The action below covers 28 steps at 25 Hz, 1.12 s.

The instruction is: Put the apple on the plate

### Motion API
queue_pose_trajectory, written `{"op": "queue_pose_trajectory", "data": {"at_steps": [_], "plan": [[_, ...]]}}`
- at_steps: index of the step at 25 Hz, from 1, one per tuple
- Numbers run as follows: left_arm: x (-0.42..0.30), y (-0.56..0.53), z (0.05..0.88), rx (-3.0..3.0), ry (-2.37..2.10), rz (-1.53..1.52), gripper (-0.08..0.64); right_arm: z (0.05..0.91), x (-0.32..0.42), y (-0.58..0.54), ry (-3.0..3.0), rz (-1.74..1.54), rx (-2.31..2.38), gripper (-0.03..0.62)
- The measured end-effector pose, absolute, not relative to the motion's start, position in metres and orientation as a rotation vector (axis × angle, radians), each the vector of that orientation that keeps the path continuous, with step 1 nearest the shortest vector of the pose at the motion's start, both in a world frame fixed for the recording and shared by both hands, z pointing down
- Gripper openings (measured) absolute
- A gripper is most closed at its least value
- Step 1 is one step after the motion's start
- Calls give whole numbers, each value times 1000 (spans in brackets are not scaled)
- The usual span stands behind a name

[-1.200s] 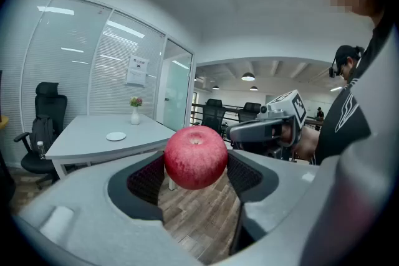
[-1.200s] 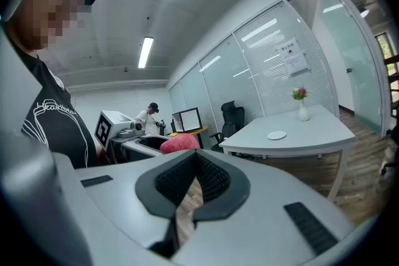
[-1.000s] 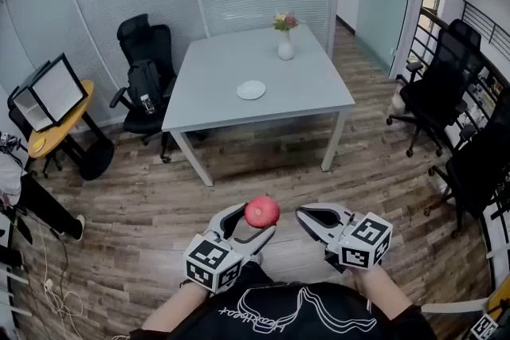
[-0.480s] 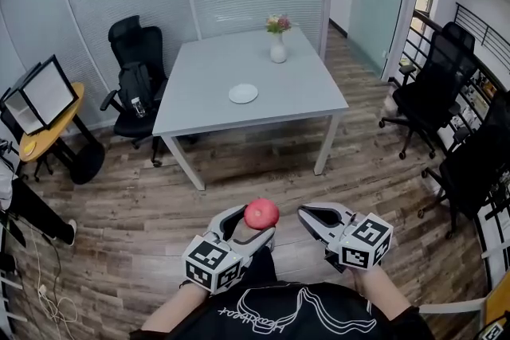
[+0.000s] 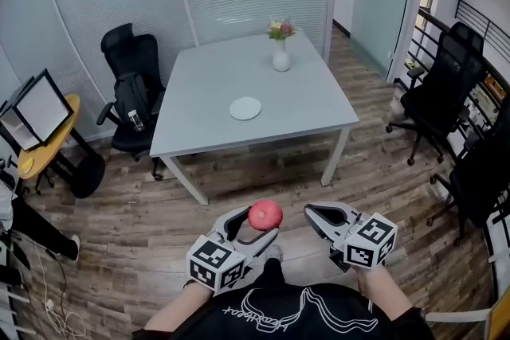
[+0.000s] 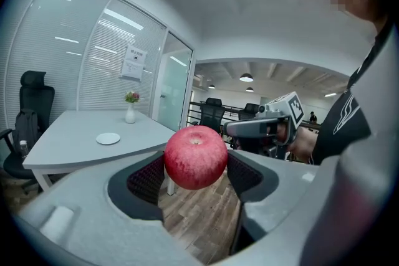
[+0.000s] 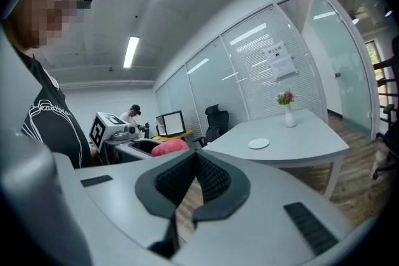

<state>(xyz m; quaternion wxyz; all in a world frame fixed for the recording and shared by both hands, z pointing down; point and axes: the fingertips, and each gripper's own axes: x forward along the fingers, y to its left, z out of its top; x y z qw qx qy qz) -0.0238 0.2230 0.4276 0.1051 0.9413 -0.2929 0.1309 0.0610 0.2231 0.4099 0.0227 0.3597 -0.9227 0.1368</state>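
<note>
Change from a second ago: table and plate lower in the head view; apple in the same clamp, same spot ahead of the torso.
Apple: red, round, smooth-skinned, stem dimple up; held in the air over the floor, well apart from the plate.
Left gripper: jaws clenched on the apple, one ribbed dark pad on each flank.
Right gripper: jaws pressed together, nothing between them; carried beside the left, just right of the apple.
Plate: small, white, round, shallow; bare; near the middle of the table, nearer the front edge than the vase.
Table: pale grey, matte, squarish top on slim legs; across a stretch of floor from both grippers.
Step in hand (judged): carry toward the table; placing not yet begun.
Next move (judged): close the gap to the near edge, reach the left gripper over the plate, lower to contact, only then release. Round fruit on a shallow plate, so likely to roll; gentle set-down, stem up.
Surroundings: wood-plank floor; white vase with flowers at the far side of the table; black office chair to its left.
</note>
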Motion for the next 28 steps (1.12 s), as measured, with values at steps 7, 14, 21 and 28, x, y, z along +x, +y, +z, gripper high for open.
{"op": "queue_pose_trajectory", "data": {"at_steps": [7, 14, 21, 28], "plan": [[-32, 103, 415, 2772, -865, 386, 324, 405, 50, 108, -2847, 457, 1098, 9], [-49, -9, 411, 2768, -863, 387, 324, 402, 40, 1, -2818, 482, 1112, 9], [-63, -63, 412, 2750, -883, 345, 324, 403, 34, -47, -2796, 493, 1121, 9], [-68, -85, 419, 2719, -916, 355, 324, 409, 29, -71, -2808, 505, 1076, 9]]}}
